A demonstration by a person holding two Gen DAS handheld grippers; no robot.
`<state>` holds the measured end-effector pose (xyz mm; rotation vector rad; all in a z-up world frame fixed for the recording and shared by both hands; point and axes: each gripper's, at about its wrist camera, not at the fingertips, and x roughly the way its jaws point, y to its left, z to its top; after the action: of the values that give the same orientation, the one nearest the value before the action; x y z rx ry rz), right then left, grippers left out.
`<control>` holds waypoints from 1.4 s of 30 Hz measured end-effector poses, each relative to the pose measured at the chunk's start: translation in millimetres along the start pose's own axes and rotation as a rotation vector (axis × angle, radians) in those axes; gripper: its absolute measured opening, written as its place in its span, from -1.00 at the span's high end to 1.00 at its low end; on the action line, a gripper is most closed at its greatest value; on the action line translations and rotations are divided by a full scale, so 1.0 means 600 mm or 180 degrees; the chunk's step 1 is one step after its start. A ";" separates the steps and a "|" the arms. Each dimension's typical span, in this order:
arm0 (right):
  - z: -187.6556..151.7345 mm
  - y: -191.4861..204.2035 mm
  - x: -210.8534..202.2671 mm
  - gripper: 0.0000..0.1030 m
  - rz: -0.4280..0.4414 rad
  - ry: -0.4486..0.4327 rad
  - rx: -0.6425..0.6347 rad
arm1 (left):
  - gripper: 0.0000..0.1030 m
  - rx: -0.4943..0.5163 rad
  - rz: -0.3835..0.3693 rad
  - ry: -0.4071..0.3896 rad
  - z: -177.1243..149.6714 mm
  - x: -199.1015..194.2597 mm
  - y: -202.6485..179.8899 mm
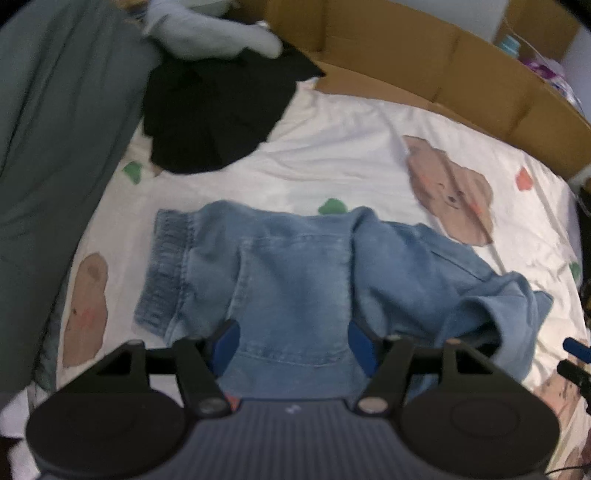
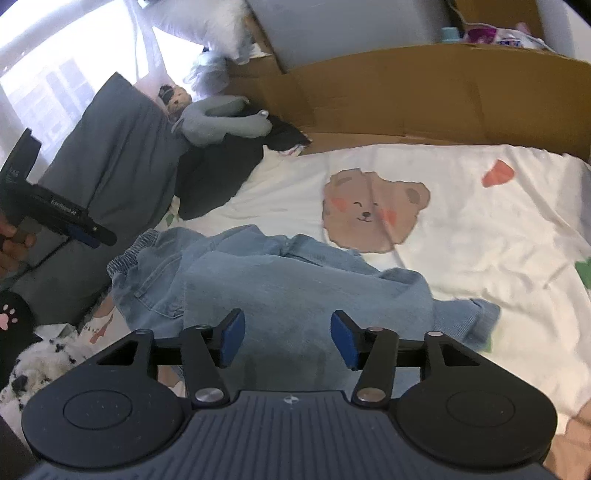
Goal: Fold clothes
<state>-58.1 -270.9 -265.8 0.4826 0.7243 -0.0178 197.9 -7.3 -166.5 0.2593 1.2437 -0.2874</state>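
Note:
A pair of light blue jeans (image 1: pixel 295 280) lies crumpled and partly folded on the white bear-print bed sheet (image 1: pixel 332 155), elastic waistband to the left. My left gripper (image 1: pixel 293 345) is open, its blue pads either side of the denim's near edge. In the right wrist view the jeans (image 2: pixel 280 280) lie just ahead of my right gripper (image 2: pixel 288 339), which is open and empty above the denim. The left gripper also shows in the right wrist view (image 2: pixel 85 232) at the far left, above the waistband.
A black garment (image 1: pixel 218 110) lies at the back left beside a grey-green quilt (image 1: pixel 55 147) and a grey plush toy (image 1: pixel 210 33). A cardboard wall (image 1: pixel 443 74) borders the bed's far side. A spotted plush (image 2: pixel 33 365) lies at the near left.

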 end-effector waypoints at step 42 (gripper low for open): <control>0.037 0.115 0.137 0.67 -0.0393 0.0909 -0.1684 | -0.20 -0.1257 -0.0527 -0.0367 -0.148 0.205 0.203</control>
<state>30.4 -206.9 -275.6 -0.0696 0.9987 0.1270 198.4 128.5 -306.1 -0.1983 1.1816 -0.1902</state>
